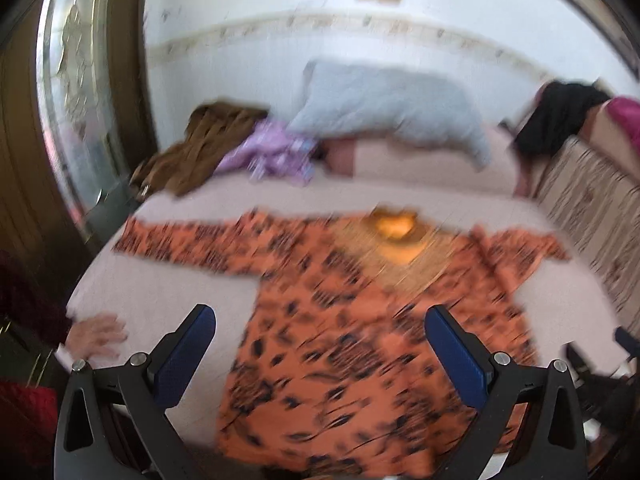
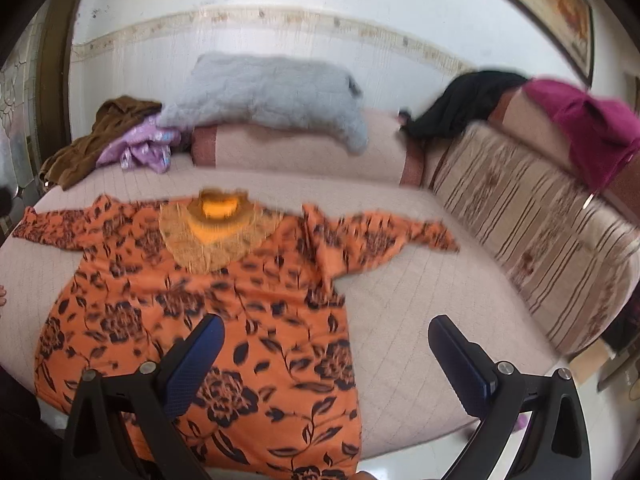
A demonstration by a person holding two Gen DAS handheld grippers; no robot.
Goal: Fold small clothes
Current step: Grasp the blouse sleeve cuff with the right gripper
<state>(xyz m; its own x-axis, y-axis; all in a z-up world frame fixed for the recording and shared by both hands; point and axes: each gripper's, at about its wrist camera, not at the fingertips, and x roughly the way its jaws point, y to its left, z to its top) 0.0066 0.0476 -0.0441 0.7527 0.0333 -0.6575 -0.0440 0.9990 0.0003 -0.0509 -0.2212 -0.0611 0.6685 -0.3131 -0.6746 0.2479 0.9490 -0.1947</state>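
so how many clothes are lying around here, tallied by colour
orange floral top: 1, spread flat on the bed
brown garment: 1
purple garment: 1
black garment: 1
magenta garment: 1
total: 5

- A lived-in room of a home, with a wide padded sofa bed [image 2: 400, 292] under a quilted beige cover.
- A striped floral backrest [image 2: 520, 216] runs along one side.
- A grey pillow [image 2: 272, 96] leans on the white wall [image 2: 360, 28].
- Loose clothes lie about: brown garment [image 2: 100, 140], magenta garment [image 2: 596, 128].
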